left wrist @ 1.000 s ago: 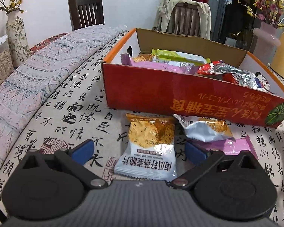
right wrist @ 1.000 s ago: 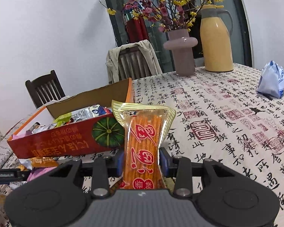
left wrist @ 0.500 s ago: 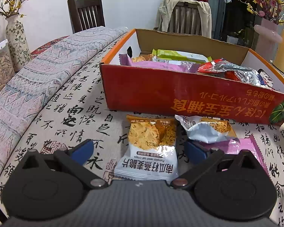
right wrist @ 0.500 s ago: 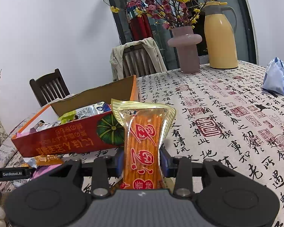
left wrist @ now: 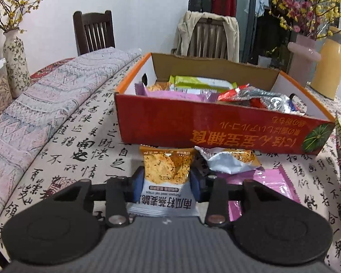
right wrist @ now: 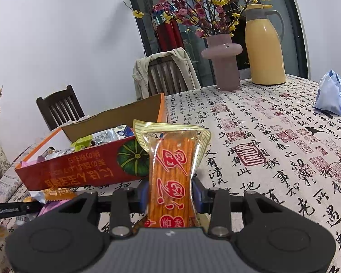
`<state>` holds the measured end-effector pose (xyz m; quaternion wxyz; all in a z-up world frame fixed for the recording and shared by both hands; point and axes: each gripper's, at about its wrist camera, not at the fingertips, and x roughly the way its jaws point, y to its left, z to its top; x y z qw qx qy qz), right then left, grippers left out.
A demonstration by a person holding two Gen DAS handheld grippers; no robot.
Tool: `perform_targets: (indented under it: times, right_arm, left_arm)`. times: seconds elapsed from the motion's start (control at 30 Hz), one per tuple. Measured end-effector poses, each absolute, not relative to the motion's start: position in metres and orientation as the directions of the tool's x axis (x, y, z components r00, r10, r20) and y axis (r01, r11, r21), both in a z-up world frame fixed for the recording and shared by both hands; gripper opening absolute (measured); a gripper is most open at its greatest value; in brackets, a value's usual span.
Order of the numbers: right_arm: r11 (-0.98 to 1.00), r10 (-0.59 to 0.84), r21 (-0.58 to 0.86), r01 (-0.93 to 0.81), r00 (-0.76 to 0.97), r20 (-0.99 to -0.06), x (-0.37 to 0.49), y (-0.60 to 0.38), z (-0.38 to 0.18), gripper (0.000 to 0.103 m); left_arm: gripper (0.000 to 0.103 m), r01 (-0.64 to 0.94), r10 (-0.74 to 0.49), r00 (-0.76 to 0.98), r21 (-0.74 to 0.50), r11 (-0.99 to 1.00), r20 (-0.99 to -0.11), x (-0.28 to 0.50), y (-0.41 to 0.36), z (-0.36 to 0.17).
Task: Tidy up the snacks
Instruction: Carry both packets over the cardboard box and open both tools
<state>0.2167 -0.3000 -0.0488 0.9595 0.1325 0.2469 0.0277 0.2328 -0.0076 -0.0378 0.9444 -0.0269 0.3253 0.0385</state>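
Snacks are half sorted at this point: the open red cardboard box (left wrist: 216,122) with the orange rim is already loaded with wrappers, and a few packets are still lying on the calligraphy-print tablecloth (left wrist: 84,150) just in front of it. Starting from the left, the big change is on my left gripper (left wrist: 167,180): half a second ago its blue pads were spread wide either side of the white and orange pumpkin-seed crisp packet (left wrist: 167,177), and now they've come in and are pinching it across the middle. So that pick looks made, though the packet is still down on the cloth, touching the box's front wall, not lifted yet. The gripper sits low and level, pointing straight at the box. Next to it on the right are a crumpled silver-and-orange packet (left wrist: 229,161) and a flat pink foil wrapper (left wrist: 270,182), both still waiting. Over on the right, my right gripper (right wrist: 170,193) is clamped on the clear orange spicy-stick packet (right wrist: 172,170), held upright above the table near the box's pumpkin-printed corner, same as before. My guess is both go up and over the rim next.
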Motion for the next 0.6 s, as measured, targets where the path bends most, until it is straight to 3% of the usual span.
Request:
perform_targets:
  times: [0.6]
  right_arm:
    - [0.976,0.122,0.214,-0.035,0.904,-0.409,0.204,-0.286,-0.020,0.037]
  left_arm:
    - [0.041,-0.037,-0.002,0.865,-0.068,0.997,-0.502,0.200,-0.003,0.010]
